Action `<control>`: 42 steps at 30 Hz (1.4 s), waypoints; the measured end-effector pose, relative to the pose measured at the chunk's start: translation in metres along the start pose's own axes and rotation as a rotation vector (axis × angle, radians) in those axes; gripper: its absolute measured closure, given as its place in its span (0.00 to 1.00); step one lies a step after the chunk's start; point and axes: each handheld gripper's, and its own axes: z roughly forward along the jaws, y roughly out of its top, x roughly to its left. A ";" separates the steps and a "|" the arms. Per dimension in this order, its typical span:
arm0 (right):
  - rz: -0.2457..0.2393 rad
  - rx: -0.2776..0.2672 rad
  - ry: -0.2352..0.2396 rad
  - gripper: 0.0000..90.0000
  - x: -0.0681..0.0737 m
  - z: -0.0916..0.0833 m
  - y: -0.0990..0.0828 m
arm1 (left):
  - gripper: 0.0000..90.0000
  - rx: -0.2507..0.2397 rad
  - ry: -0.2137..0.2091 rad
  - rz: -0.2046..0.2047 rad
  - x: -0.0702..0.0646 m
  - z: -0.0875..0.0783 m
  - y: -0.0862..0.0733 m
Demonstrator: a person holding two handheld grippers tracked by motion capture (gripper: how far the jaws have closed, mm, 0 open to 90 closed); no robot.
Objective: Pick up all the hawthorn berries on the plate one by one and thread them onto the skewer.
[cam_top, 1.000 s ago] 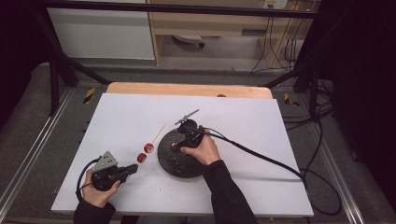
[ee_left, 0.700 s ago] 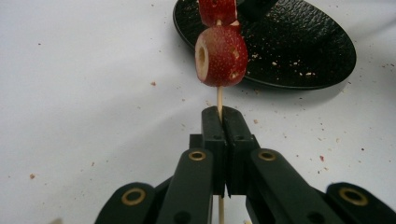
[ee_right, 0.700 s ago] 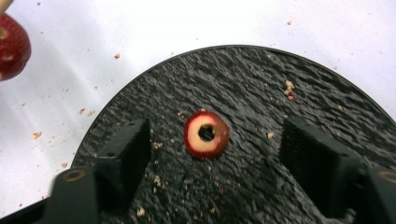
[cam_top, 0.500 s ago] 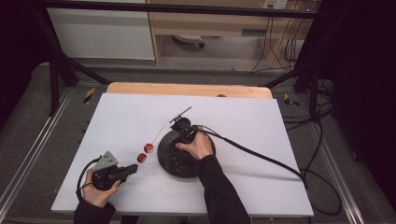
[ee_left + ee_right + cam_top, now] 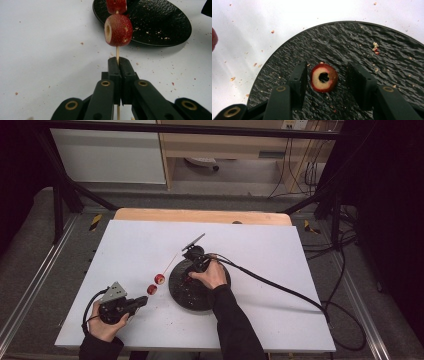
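My left gripper (image 5: pixel 141 302) (image 5: pixel 119 61) is shut on a thin wooden skewer (image 5: pixel 117 52) that slants up over the white table. Two cored red fruits (image 5: pixel 159 279) (image 5: pixel 152 289) are threaded on it; the near one (image 5: pixel 118 30) sits just beyond the jaws. My right gripper (image 5: pixel 192 272) (image 5: pixel 327 69) points down onto a black textured plate (image 5: pixel 186 296) (image 5: pixel 362 40). A third cored red fruit (image 5: pixel 323 77) lies on the plate between its jaws. These jaws have just been closing, and a gap still shows on each side of the fruit.
The white board (image 5: pixel 280 250) lies on a wooden table (image 5: pixel 200 215), with red crumbs around the plate. The right gripper's black cable (image 5: pixel 280 287) trails off to the right edge. Metal frame rails run along both sides of the table.
The right hand has shifted slightly over the plate and sunk toward it. The left hand and its skewer have stayed put.
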 end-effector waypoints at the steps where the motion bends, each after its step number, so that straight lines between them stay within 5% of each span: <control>1: -0.003 0.002 0.002 0.59 0.000 0.001 0.000 | 0.98 -0.001 0.000 -0.001 0.000 0.000 0.000; 25: 0.046 0.020 0.023 0.69 -0.002 0.002 0.001 | 0.98 -0.002 -0.001 0.003 -0.001 0.000 0.000; 42: 0.055 -0.050 0.014 0.70 0.009 -0.044 -0.005 | 0.98 -0.008 -0.001 0.010 -0.005 0.000 0.001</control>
